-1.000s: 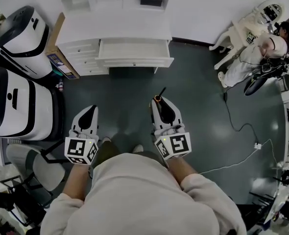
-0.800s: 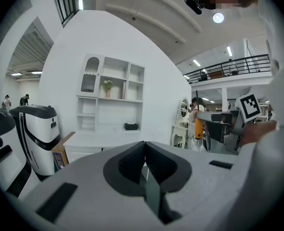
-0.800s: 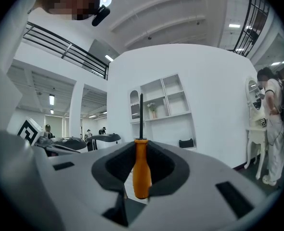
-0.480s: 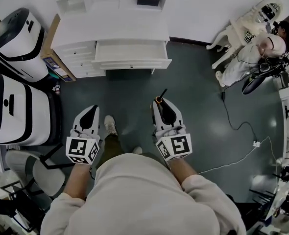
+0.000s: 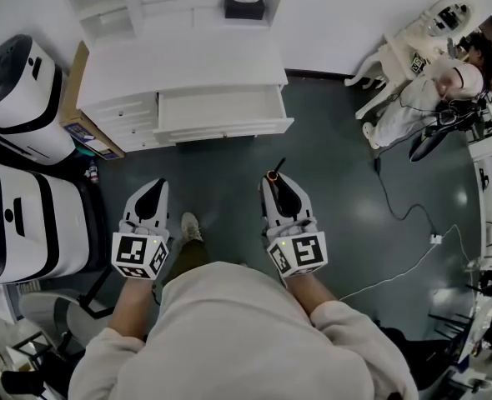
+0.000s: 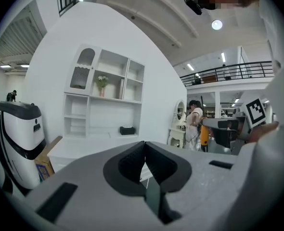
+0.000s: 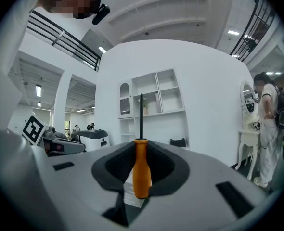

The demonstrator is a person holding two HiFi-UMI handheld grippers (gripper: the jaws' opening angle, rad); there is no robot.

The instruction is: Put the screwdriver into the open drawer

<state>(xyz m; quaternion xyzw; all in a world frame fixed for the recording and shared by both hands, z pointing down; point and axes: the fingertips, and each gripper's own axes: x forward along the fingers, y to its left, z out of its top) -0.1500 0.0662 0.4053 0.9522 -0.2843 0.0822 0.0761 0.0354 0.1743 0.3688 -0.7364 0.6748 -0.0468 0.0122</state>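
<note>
Dark floor [image 5: 229, 161], white cabinet [image 5: 179, 57] at far wall. All places below are given from the cabinet.

1. drawer [image 5: 221, 107] – pulled out of cabinet front, right-hand part. Open, looks empty from above. Long side runs along the cabinet front.
2. screwdriver [image 7: 141, 170] – not at cabinet yet, well short of it, over bare floor. Orange handle, dark shaft.
3. right tongs [image 5: 273, 182] – clamped on the orange handle at approx. mid width, a pad on each side. Shaft sticks out past the tips on the cabinet side. In right gripper view it rises straight up mid-frame, so I can't tell how steep it stands.
4. left tongs [image 5: 153, 186] – jaws together, nothing in them. About as far from cabinet as the right, level w/ drawer's left end.
5. key relation – drawer lies ahead and a bit left of right tongs, well apart, only floor between. Right hand is somewhat nearer the drawer mouth and has the tool. Shaft looks roughly square to drawer's long side. My est.: carry fwd and left over the front edge, then turn the tool lengthwise if it won't lie crosswise.
</note>
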